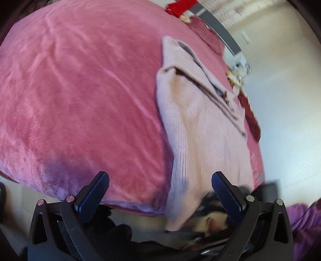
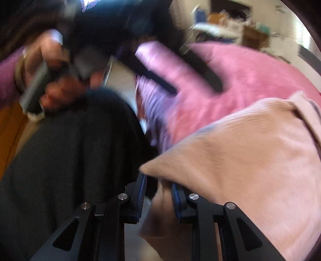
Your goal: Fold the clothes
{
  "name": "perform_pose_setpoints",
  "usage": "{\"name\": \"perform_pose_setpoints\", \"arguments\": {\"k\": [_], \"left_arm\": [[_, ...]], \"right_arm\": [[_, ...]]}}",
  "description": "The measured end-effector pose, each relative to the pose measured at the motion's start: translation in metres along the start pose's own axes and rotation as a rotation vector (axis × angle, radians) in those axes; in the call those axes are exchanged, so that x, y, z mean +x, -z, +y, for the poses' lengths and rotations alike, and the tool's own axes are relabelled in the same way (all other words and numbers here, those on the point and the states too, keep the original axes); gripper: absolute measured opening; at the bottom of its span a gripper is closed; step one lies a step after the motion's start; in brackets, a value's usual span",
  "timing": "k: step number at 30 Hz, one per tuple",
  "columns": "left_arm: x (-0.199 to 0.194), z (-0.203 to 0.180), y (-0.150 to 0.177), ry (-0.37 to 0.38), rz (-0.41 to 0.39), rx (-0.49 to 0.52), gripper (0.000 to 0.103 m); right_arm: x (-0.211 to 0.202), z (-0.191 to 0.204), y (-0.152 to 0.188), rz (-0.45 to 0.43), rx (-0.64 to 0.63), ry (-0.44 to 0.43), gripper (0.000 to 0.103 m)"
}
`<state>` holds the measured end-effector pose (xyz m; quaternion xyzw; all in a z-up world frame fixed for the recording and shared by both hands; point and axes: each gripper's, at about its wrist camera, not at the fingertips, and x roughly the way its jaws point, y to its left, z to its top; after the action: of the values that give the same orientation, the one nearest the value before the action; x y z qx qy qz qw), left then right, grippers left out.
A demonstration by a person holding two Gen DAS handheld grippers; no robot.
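Observation:
A pale pink knit sweater (image 1: pixel 202 124) with dark brown trim lies on a pink plush blanket (image 1: pixel 80 90), its near corner hanging over the bed's front edge. My left gripper (image 1: pixel 160 192) is open and empty, hovering above the bed edge left of the sweater's hem. My right gripper (image 2: pixel 158 188) is shut on the sweater's corner (image 2: pixel 230 160), which drapes over its right finger. The left gripper (image 2: pixel 180 74) shows blurred and open in the right wrist view, above the blanket (image 2: pixel 250 80).
The person's black trousers (image 2: pixel 70 160) and hand (image 2: pixel 60 80) are at the bed's front edge. A dark red garment (image 1: pixel 250 116) lies at the bed's right edge. A red item (image 1: pixel 180 6) sits at the far end. Shelves (image 2: pixel 230 26) stand beyond.

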<state>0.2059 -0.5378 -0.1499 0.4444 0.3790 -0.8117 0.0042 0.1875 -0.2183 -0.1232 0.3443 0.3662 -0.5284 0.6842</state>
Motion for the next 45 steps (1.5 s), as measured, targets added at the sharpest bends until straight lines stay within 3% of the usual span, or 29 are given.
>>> {"name": "perform_pose_setpoints", "arguments": {"k": [2, 4, 8, 12, 14, 18, 22, 27, 33, 36, 38, 42, 45], "left_arm": [[-0.004, 0.005, -0.004, 0.007, -0.019, -0.021, 0.102], [-0.005, 0.007, -0.005, 0.026, -0.033, -0.035, 0.102], [0.004, 0.000, -0.008, 0.028, 0.000, -0.022, 0.102], [0.017, -0.007, -0.009, -0.001, 0.060, 0.007, 0.102], [0.023, -0.010, -0.009, -0.023, 0.090, 0.018, 0.102], [0.027, -0.013, -0.008, -0.072, 0.121, 0.030, 0.102], [0.018, -0.005, -0.015, -0.086, 0.104, -0.023, 0.102], [0.028, 0.000, -0.027, -0.089, 0.121, -0.068, 0.102], [0.063, -0.028, -0.031, -0.163, 0.248, 0.107, 0.102], [0.079, -0.040, -0.028, -0.245, 0.316, 0.222, 0.102], [0.086, -0.047, -0.020, -0.295, 0.350, 0.350, 0.102], [0.088, -0.054, 0.000, -0.372, 0.397, 0.557, 0.102], [0.082, -0.049, 0.000, -0.376, 0.405, 0.543, 0.102]], "right_arm": [[-0.002, 0.003, 0.005, 0.004, -0.029, 0.014, 0.022], [-0.019, -0.003, 0.014, -0.050, -0.013, 0.100, 0.022], [-0.055, -0.032, 0.041, -0.087, 0.155, 0.261, 0.023], [-0.066, -0.045, 0.066, -0.091, 0.271, 0.174, 0.026], [-0.059, -0.048, 0.063, -0.092, 0.277, 0.129, 0.026], [-0.021, -0.033, 0.012, -0.107, 0.235, 0.085, 0.027], [-0.007, -0.024, -0.003, -0.122, 0.214, 0.001, 0.041], [-0.030, 0.000, 0.006, -0.173, 0.112, 0.043, 0.042], [-0.037, 0.019, 0.036, -0.138, -0.010, -0.013, 0.040], [-0.048, 0.008, 0.041, -0.148, 0.075, -0.067, 0.040], [-0.064, -0.001, 0.046, -0.173, 0.123, -0.094, 0.040], [-0.093, -0.022, 0.064, -0.176, 0.203, -0.013, 0.040], [-0.111, -0.045, 0.089, -0.167, 0.306, 0.032, 0.040]]}}
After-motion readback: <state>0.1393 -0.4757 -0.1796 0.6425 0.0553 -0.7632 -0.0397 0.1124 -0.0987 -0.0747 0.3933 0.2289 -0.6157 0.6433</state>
